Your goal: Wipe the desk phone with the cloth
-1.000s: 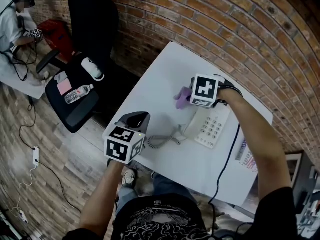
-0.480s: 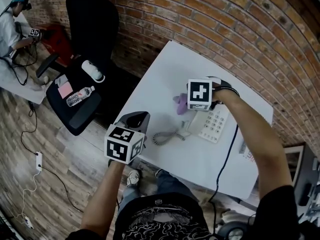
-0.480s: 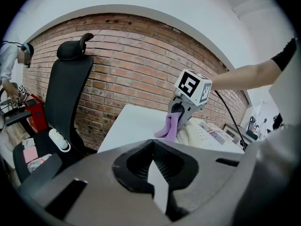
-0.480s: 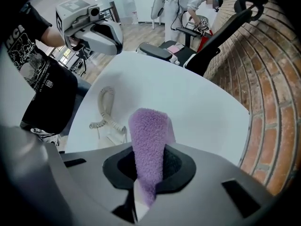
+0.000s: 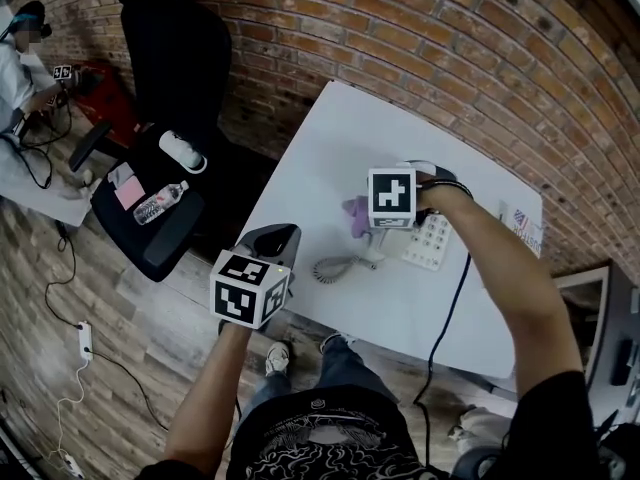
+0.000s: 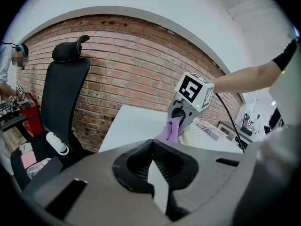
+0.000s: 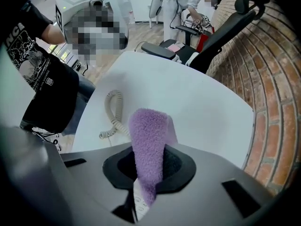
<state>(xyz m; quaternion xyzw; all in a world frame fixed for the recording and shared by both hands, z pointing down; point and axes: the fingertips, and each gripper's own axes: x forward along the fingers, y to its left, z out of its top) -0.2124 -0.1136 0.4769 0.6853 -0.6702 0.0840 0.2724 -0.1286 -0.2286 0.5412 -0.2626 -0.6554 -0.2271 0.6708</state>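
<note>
A white desk phone (image 5: 430, 240) lies on the white table (image 5: 340, 138), its coiled cord (image 5: 335, 266) trailing toward the front edge. My right gripper (image 5: 368, 216) hangs over the phone's left end, shut on a purple cloth (image 5: 355, 216). In the right gripper view the cloth (image 7: 146, 145) stands up between the jaws of that gripper (image 7: 148, 173), with the cord (image 7: 115, 112) beyond it. My left gripper (image 5: 276, 236) is at the table's front-left edge, shut and holding nothing. The left gripper view shows its tips (image 6: 153, 147) meeting, with the cloth (image 6: 170, 130) and phone (image 6: 207, 133) ahead.
A black office chair (image 5: 150, 218) carrying a water bottle (image 5: 160, 203) and small items stands left of the table. A brick wall (image 5: 450, 58) runs behind. A printed sheet (image 5: 520, 223) lies at the table's right edge. A person (image 5: 20, 68) works at the far left.
My right gripper with the cloth has shifted a little left and nearer along the phone's left end. The left gripper has hardly moved.
</note>
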